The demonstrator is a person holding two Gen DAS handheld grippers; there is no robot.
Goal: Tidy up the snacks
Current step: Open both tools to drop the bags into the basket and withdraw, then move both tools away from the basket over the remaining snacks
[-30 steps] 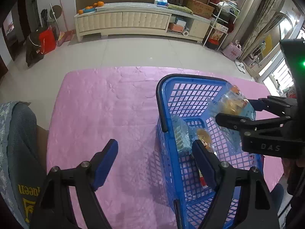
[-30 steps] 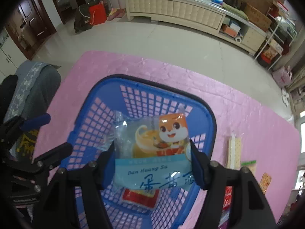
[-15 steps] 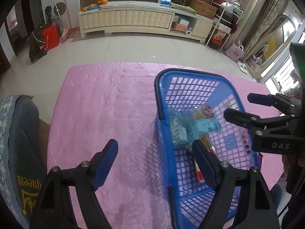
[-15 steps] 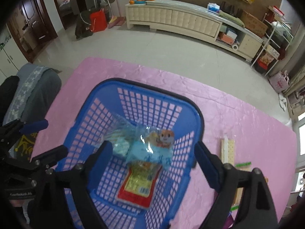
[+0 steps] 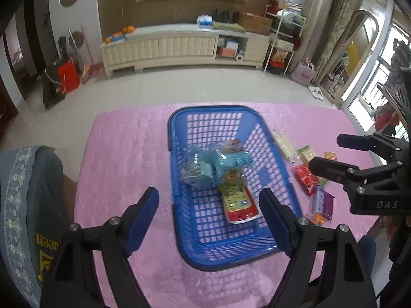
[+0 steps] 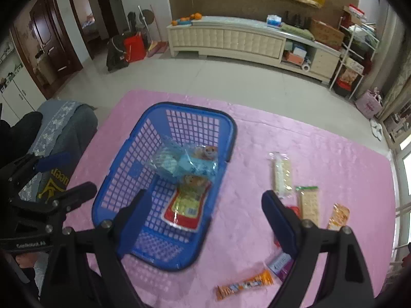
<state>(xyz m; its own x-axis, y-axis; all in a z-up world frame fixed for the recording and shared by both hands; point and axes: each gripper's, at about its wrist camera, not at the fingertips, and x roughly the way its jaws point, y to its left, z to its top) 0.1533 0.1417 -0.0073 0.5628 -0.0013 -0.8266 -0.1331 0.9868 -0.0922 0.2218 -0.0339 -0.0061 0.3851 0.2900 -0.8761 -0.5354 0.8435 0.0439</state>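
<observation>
Below the wide, empty right gripper [image 6: 206,219] sits a blue plastic mesh basket [image 6: 123,169] holding snack packets; the left gripper [image 5: 209,219], empty, is opening.

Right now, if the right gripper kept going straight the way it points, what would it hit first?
Probably the blue basket's right wall or the pink tablecloth just beside it; the right gripper is open and empty, and depth is hard to judge.
</observation>
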